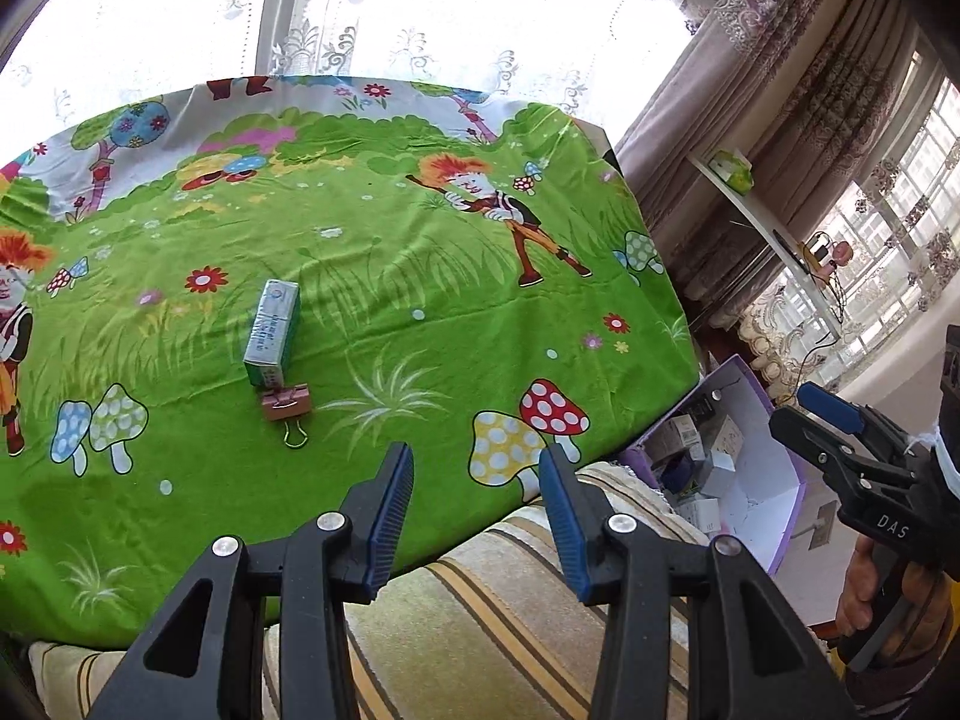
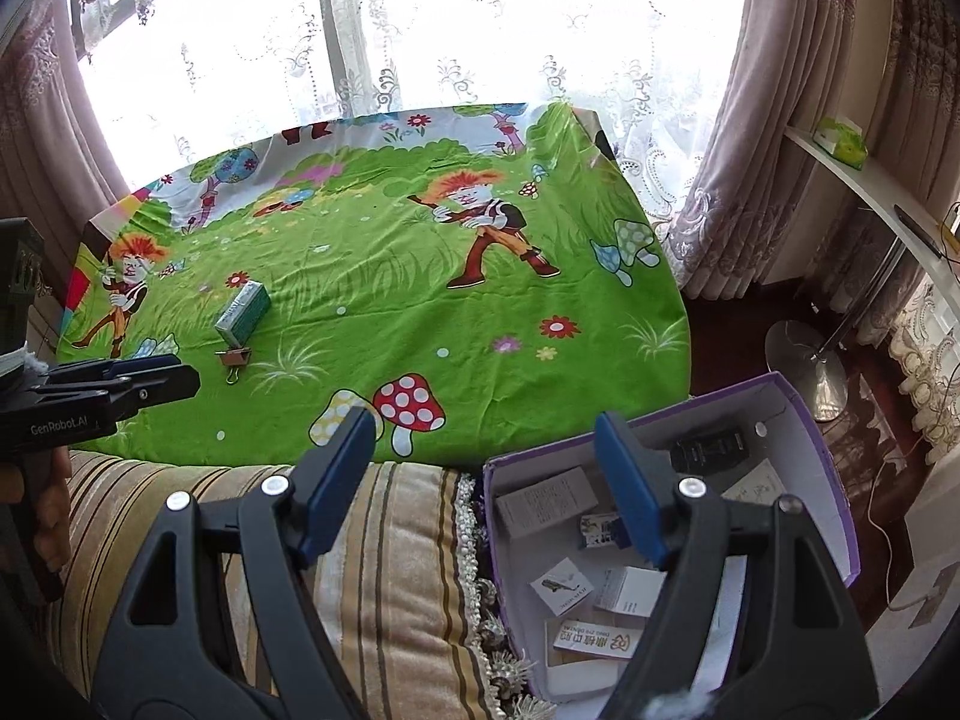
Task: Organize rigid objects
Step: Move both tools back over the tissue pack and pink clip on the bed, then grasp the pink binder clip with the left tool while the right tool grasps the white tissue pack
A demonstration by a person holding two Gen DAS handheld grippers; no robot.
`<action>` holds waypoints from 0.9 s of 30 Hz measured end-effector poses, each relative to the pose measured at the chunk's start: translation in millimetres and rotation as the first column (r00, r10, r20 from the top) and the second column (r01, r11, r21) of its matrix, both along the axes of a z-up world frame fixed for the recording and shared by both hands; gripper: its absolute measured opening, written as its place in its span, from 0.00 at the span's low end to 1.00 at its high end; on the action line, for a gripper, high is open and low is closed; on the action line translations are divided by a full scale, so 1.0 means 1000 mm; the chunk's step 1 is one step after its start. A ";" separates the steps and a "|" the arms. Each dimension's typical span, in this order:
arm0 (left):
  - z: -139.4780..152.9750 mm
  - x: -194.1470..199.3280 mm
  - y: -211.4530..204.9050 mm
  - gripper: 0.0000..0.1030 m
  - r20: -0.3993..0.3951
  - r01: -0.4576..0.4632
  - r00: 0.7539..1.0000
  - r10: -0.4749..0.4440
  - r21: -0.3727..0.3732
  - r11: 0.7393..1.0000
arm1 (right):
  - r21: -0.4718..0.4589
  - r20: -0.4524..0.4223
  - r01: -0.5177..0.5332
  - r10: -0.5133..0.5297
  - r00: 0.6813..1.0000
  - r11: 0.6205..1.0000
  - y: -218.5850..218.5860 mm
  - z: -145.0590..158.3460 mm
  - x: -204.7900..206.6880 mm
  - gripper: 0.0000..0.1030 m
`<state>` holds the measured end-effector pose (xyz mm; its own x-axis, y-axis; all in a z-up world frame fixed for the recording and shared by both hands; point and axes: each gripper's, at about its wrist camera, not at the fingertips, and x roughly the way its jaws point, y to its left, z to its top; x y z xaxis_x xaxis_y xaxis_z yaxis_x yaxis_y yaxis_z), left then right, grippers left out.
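Your left hand-held gripper (image 1: 477, 495) stands apart and empty at the counter's (image 1: 420, 276) near edge; the box (image 1: 273, 333) and clip (image 1: 287, 409), touching, lie ahead to its left. Your right hand-held gripper (image 2: 486, 474), apart, empty, hovers by the bin (image 2: 798, 420).

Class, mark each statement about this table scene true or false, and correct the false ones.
1. A carton lies on the tablecloth. True.
2. The binder clip sits inside the purple box. False: it lies on the tablecloth by the carton's near end.
3. The left gripper holds the carton. False: nothing is between its fingers.
4. The purple box holds several small packets. True.
5. The right gripper holds nothing. True.
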<state>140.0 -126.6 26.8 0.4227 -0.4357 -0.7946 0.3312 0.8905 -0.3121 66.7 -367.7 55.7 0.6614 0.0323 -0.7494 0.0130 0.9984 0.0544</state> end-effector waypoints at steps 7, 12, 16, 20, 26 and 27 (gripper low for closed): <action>-0.027 0.023 0.037 0.44 -0.079 -0.113 0.990 0.115 0.027 0.993 | -0.012 -0.010 -0.069 0.069 0.998 0.998 0.029 -0.003 0.015 0.76; -0.046 0.039 0.051 0.44 -0.156 -0.151 0.976 0.155 0.037 0.988 | -0.009 -0.024 -0.108 0.108 0.994 0.994 0.043 -0.006 0.023 0.76; -0.058 0.055 0.057 0.45 -0.194 -0.185 0.962 0.193 0.059 0.981 | -0.004 -0.023 -0.124 0.123 0.992 0.992 0.049 -0.006 0.029 0.76; -0.073 0.075 0.061 0.51 -0.248 -0.227 0.940 0.235 0.060 0.972 | -0.009 -0.021 -0.140 0.140 0.990 0.990 0.055 -0.005 0.037 0.76; -0.086 0.096 0.054 0.51 -0.274 -0.248 0.925 0.261 0.082 0.965 | -0.014 -0.025 -0.154 0.154 0.988 0.988 0.058 -0.006 0.049 0.77; -0.088 0.098 0.053 0.51 -0.274 -0.249 0.925 0.265 0.090 0.964 | -0.013 -0.025 -0.156 0.155 0.988 0.988 0.058 -0.007 0.051 0.77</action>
<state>238.4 -74.0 -61.1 0.2710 -0.2964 -0.9158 -0.0057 0.9509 -0.3094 118.0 -309.2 48.7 0.6312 0.1221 -0.7660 -0.1414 0.9891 0.0412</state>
